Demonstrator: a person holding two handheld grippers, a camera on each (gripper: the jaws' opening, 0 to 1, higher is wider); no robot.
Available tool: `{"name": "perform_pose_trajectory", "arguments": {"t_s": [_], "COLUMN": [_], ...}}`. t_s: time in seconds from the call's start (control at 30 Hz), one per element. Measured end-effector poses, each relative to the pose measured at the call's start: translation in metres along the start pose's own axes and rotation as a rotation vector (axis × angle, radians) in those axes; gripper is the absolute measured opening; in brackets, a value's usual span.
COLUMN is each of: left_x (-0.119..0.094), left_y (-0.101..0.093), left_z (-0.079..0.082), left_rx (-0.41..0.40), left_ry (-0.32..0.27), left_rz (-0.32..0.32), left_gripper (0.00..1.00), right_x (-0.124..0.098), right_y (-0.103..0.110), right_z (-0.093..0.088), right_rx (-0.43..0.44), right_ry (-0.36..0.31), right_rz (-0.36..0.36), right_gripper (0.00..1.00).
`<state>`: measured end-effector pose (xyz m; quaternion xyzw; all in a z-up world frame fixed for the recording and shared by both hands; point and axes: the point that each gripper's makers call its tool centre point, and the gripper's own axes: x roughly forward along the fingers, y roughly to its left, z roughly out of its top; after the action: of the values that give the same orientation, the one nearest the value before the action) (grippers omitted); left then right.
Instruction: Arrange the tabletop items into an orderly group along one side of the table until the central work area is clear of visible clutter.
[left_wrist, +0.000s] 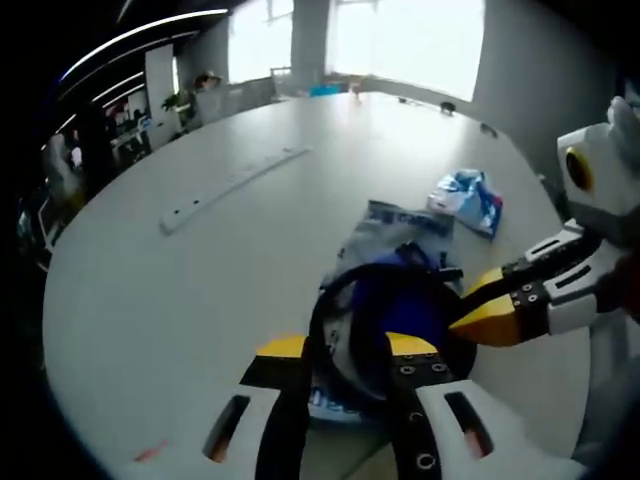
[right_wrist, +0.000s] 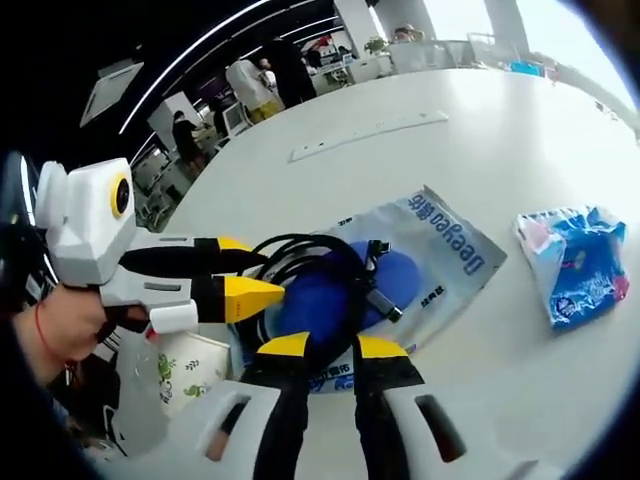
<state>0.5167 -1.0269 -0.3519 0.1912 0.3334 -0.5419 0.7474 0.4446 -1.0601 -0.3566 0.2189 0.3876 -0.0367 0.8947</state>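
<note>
Right now my left gripper (left_wrist: 345, 352) has its jaws narrowed around the black cable (left_wrist: 325, 330) coiled over the blue pad (left_wrist: 395, 305), which lies on a clear plastic bag (left_wrist: 400, 225) on the white table (left_wrist: 200, 290). My right gripper (right_wrist: 325, 350) sits at that same coil (right_wrist: 300, 255) with its jaws close together; whether it pinches the cable I cannot tell. Well apart lies a blue snack packet (right_wrist: 575, 265), and a long white strip (left_wrist: 235, 185) lies farther across the table
</note>
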Motion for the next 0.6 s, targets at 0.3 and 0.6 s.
{"name": "perform_pose_trajectory", "arguments": {"t_s": [0.3,0.6], "left_x": [0.0010,0.0017], "left_y": [0.0001,-0.0006], "left_z": [-0.0021,-0.0013], "left_rx": [-0.001,0.010], "left_ry": [0.004,0.007], "left_rz": [0.006,0.026], "left_gripper": [0.22,0.19], "right_x": [0.0011,-0.0001], "right_y": [-0.0014,-0.0028], "right_z": [-0.0003,-0.0012], "right_rx": [-0.001,-0.003], "right_ry": [0.004,0.009], "right_rz": [-0.003,-0.009], "right_gripper": [0.10,0.09]}}
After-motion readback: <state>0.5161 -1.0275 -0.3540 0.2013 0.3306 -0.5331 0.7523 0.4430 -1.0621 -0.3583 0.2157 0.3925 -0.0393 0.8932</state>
